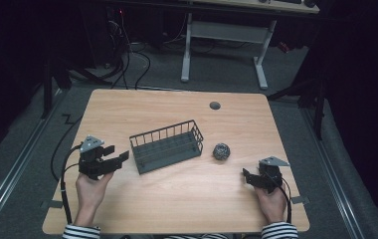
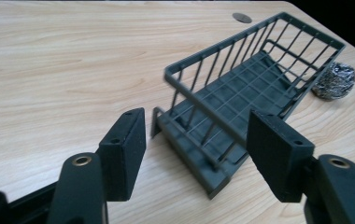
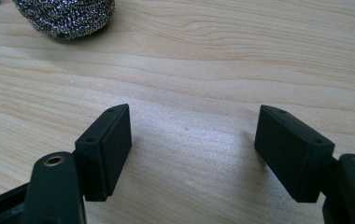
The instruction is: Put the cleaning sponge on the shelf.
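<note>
Far left, left gripper (image 1: 118, 155): held low over the table (image 1: 177, 204), spread, pinching nothing. Aimed at the near short end of the basket (image 1: 169, 157), probably to take that end or steady it. In the left gripper view, basket corner (image 2: 166, 74) seen between the two pads (image 2: 126, 149) but beyond them, no pad touching wire.

Middle: basket upright on the table, empty, lying aslant, one short end toward the left gripper, the other toward the scourer (image 1: 221, 151). Open top up, so ready to receive something, by the look of it.

Right of the basket: scourer on bare wood, just beside the basket's far end, apart from it. Visible past the basket in the left gripper view (image 2: 334, 80).

Far right, right gripper (image 1: 247, 177): also low, spread, empty, only bare table between the pads (image 3: 110, 149). Pointed roughly toward the scourer, which lies ahead and off to the left of the jaws in the right gripper view (image 3: 66, 16), near but not within reach of a pinch. Likely waiting to move in on it.
</note>
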The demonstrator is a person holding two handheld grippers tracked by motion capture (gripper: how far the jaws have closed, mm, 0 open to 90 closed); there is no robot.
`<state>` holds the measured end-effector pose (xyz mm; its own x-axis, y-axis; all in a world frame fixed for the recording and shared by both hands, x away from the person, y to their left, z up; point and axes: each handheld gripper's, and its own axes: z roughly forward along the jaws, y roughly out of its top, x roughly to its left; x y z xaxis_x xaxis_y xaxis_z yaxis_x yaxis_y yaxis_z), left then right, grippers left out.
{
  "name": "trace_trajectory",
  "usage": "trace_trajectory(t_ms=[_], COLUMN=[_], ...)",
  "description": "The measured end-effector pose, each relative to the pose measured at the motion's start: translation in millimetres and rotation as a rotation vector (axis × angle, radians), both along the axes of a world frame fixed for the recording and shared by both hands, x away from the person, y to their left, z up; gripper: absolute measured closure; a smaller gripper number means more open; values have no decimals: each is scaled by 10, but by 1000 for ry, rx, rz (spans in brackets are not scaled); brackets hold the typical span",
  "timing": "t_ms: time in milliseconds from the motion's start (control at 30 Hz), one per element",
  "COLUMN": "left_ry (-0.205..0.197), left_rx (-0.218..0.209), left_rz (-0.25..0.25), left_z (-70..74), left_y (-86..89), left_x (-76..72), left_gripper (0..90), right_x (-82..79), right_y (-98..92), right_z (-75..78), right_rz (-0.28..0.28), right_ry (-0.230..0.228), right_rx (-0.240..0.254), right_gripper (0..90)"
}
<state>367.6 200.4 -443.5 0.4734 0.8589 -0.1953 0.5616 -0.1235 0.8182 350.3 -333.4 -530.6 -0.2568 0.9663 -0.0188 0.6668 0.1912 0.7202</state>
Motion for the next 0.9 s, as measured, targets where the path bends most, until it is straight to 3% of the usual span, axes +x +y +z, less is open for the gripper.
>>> trace_trajectory(t_ms=[233,400,500,700,900], left_ry=[8,29,35,67,80], left_rx=[24,43,57,77,87], left_rz=[37,78,90,135,161], left_z=[-149,-332,-397,-657,-780], left_y=[154,280,308,389,426], left_x=[-44,-66,-72,-75,-78], left_gripper=[353,341,333,305,282], right_x=[0,-2,-4,2,-8], right_y=[0,-1,0,6,47], right_z=[0,1,3,21,51], right_rz=[0,5,7,24,50], right_ry=[0,1,4,21,19], right_rx=[0,1,2,1,18], right_gripper=[276,275,275,279,279])
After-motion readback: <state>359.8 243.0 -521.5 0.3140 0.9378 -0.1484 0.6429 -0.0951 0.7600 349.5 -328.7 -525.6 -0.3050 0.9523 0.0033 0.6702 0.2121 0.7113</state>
